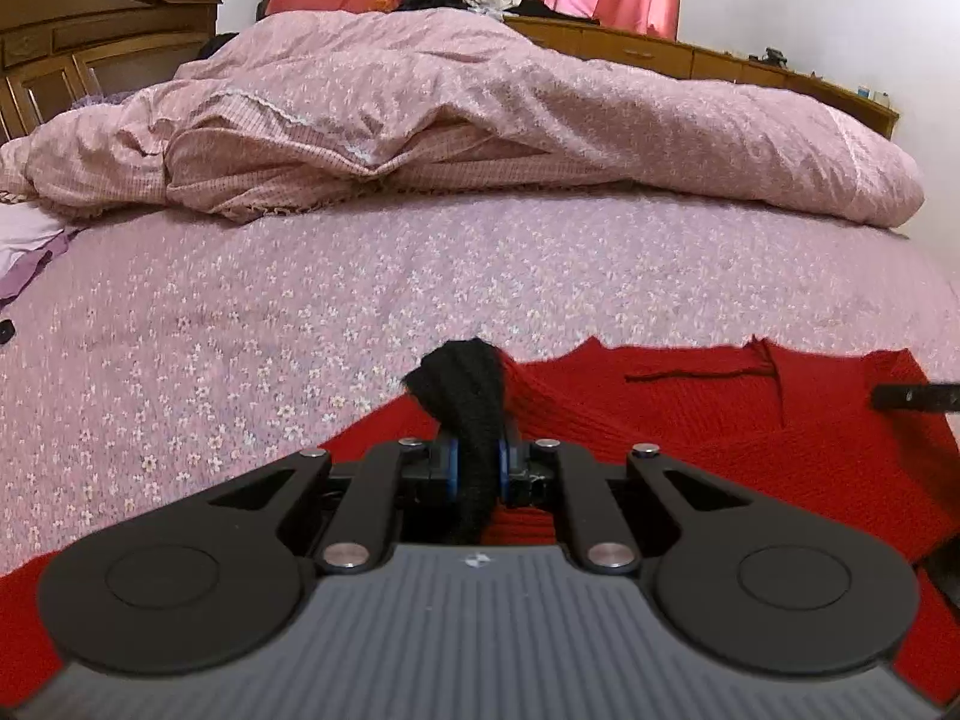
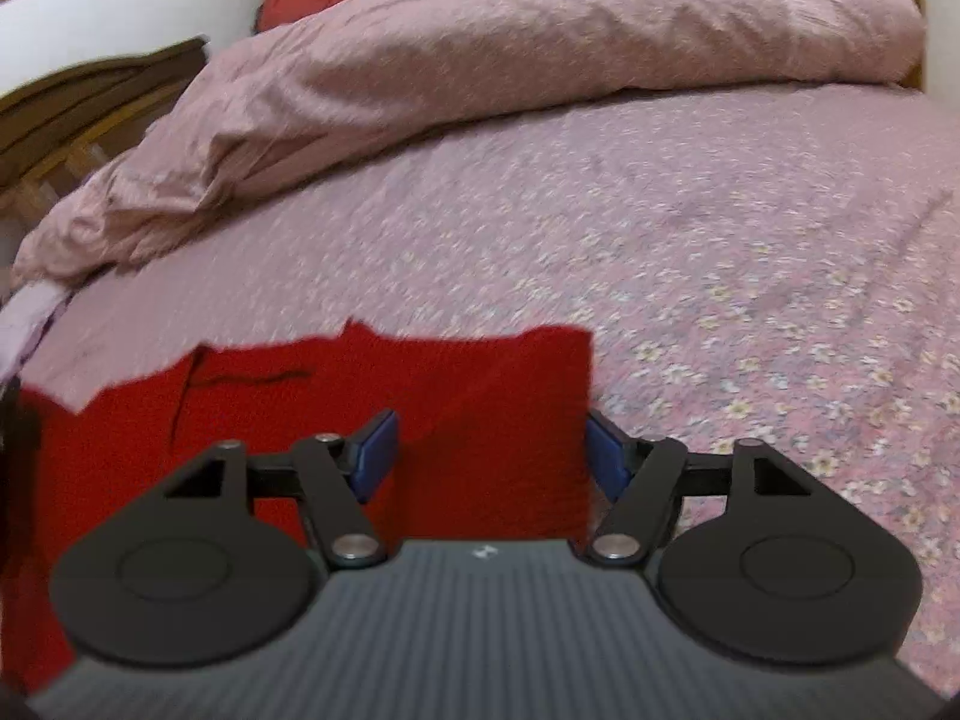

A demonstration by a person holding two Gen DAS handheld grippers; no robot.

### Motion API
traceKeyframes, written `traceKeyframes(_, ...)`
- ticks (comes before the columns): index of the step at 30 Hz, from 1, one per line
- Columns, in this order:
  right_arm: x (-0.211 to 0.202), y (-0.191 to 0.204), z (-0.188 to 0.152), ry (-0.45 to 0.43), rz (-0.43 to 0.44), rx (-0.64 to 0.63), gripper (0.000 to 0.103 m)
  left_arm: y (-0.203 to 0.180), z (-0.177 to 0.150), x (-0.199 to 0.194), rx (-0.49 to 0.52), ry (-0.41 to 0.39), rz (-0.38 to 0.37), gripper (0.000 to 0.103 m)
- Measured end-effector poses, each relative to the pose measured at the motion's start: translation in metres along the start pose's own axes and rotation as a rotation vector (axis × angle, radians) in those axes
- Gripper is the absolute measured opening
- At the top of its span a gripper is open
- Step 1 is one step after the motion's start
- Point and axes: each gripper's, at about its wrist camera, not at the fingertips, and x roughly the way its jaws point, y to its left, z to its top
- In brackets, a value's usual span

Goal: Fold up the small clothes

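Note:
A red knit garment [image 1: 720,426] lies spread on the flowered pink bedsheet [image 1: 300,312]. Its black ribbed cuff [image 1: 465,384] stands up bunched between the blue pads of my left gripper [image 1: 478,459], which is shut on it. In the right wrist view the same red garment [image 2: 456,378] lies flat, with a straight right edge and a dark thread across its left part. My right gripper [image 2: 492,453] hovers over that right edge. It is open, its blue pads [image 2: 378,450] stand wide apart, and the cloth lies under them, not pinched.
A rumpled pink quilt [image 1: 480,120] is heaped across the far half of the bed. A wooden headboard [image 1: 72,42] stands at the left and a low wooden cabinet [image 1: 690,54] along the far wall. Purple cloth [image 1: 30,246] lies at the left edge.

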Motion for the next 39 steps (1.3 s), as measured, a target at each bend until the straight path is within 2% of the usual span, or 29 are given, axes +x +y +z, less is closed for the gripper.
traceKeyframes(1,-0.002,0.002,-0.001,-0.017,-0.022,-0.016,0.022,0.000,0.002,-0.001,-0.003,-0.010,-0.002,0.014)
traceKeyframes(3,-0.011,-0.002,0.000,-0.075,-0.026,0.023,0.016,0.000,0.006,-0.001,0.003,-0.032,-0.005,0.014)
traceKeyframes(5,-0.018,-0.007,0.000,-0.120,-0.057,0.057,0.016,0.000,0.009,0.008,0.011,-0.030,-0.001,0.014)
traceKeyframes(7,-0.013,-0.014,0.001,-0.123,-0.072,0.077,0.016,0.000,0.009,0.023,0.007,-0.016,-0.007,0.014)
traceKeyframes(11,0.005,-0.019,-0.006,-0.096,-0.118,0.076,0.018,-0.002,0.003,0.061,0.048,0.066,0.002,0.016)
traceKeyframes(12,0.005,-0.019,-0.005,-0.098,-0.125,0.083,0.019,0.000,0.002,0.066,0.063,0.072,0.008,0.022)
traceKeyframes(15,0.004,-0.016,-0.003,-0.092,-0.152,0.069,0.028,0.010,0.005,0.060,0.051,0.062,0.033,0.036)
traceKeyframes(18,0.002,-0.017,-0.003,-0.090,-0.161,0.060,0.036,0.021,0.012,0.044,0.046,0.015,0.117,0.045)
traceKeyframes(20,-0.004,-0.021,-0.004,-0.091,-0.173,0.081,0.039,0.028,0.017,0.036,0.043,0.009,0.130,0.047)
traceKeyframes(23,-0.019,-0.017,-0.004,-0.108,-0.192,0.096,0.039,0.028,0.020,0.024,0.036,0.020,0.080,0.048)
traceKeyframes(28,-0.057,0.008,-0.006,-0.133,-0.207,0.013,0.040,0.005,0.012,0.015,0.047,0.067,-0.030,0.051)
traceKeyframes(31,-0.070,0.023,-0.010,-0.077,-0.154,-0.038,0.040,-0.009,0.005,0.023,0.055,0.131,-0.101,0.051)
traceKeyframes(35,-0.065,0.032,-0.022,0.022,-0.081,-0.063,0.040,-0.017,-0.007,0.039,0.037,0.196,-0.143,0.051)
traceKeyframes(39,-0.043,0.033,-0.036,0.059,-0.115,-0.088,0.039,-0.009,-0.014,0.048,-0.011,0.222,-0.176,0.053)
